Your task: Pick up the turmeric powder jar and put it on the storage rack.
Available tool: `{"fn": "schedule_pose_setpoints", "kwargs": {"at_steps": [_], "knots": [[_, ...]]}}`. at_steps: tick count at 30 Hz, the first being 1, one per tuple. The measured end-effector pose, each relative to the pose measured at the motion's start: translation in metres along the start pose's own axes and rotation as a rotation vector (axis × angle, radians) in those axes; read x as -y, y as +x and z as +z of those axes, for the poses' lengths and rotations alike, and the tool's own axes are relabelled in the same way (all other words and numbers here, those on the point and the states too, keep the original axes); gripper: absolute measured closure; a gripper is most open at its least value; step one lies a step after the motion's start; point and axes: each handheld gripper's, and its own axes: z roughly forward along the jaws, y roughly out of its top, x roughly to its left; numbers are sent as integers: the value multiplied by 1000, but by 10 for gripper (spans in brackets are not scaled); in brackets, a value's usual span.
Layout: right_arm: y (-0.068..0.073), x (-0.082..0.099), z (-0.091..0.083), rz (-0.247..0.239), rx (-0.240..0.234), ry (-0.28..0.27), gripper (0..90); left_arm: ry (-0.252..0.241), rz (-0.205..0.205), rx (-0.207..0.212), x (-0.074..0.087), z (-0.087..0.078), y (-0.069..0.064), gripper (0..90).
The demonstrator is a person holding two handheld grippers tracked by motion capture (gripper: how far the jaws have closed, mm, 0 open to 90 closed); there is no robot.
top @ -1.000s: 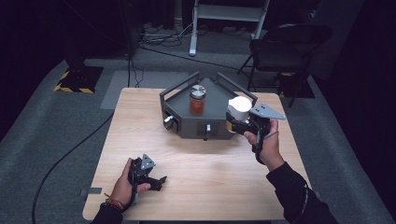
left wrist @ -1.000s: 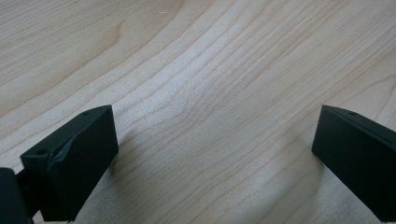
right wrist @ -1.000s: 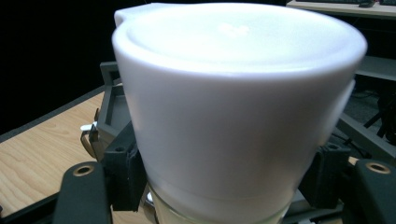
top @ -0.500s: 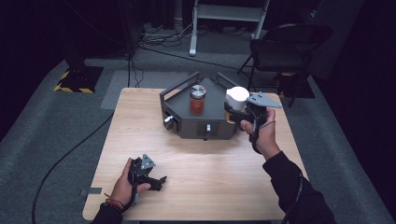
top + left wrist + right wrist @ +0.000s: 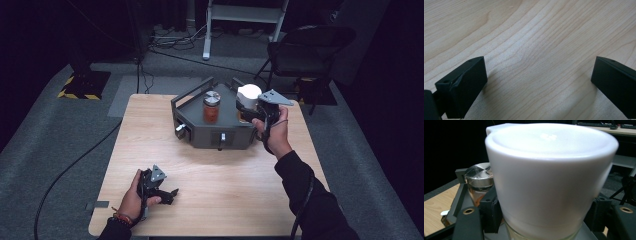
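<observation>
Near edge of the desk (image 5: pixel 240 200), left corner: my left gripper (image 5: pixel 167 192) lies low on the wood, held in the left hand (image 5: pixel 134 200), grey plate on top. Left gripper view: jaws spread wide, bare wood grain between them, nothing gripped. Cable from it runs back off the near edge.

Mid desk is plain wood, both grippers well apart.

Far half, centred: dark grey tray (image 5: pixel 200 135) with angled sides and raised rails, knobs on its near face. Orange-filled jar (image 5: pixel 211 107) with a metal lid stands upright in the tray's middle; in the right gripper view it sits left of and behind the white lid (image 5: pixel 549 177).

Right gripper (image 5: pixel 247 110) is at the tray's right end, right hand (image 5: pixel 275 132) wrapped round its handle, grey plate up. It's clamped on a white-lidded container (image 5: pixel 248 96): right gripper view shows the two black jaws pressed against either side, just under the white lid, at a clear glass body. Container is upright. Can't tell whether its base is touching the tray floor or slightly lifted; the bottom is hidden.

Beyond the far edge: grey carpeted floor (image 5: pixel 60 130), black chair (image 5: pixel 305 50) past the far right corner, white frame legs (image 5: pixel 245 20), loose cables, yellow-black striped base (image 5: pixel 82 82) far left.
</observation>
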Motion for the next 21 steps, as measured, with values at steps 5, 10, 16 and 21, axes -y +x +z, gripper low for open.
{"fn": "schedule_pose_setpoints", "kwargs": {"at_steps": [5, 10, 16, 21], "knots": [[-1, 0, 12, 9, 1, -4, 301, 0, 1, 0, 0, 0, 0, 4], [0, 0, 22, 11, 2, -10, 301, 0, 1, 0, 0, 0, 0, 4], [0, 4, 36, 17, 13, 0, 301, 0, 1, 0, 0, 0, 0, 4], [1, 9, 42, 17, 23, 4, 301, 0, 1, -1, 0, 0, 0, 5]]}}
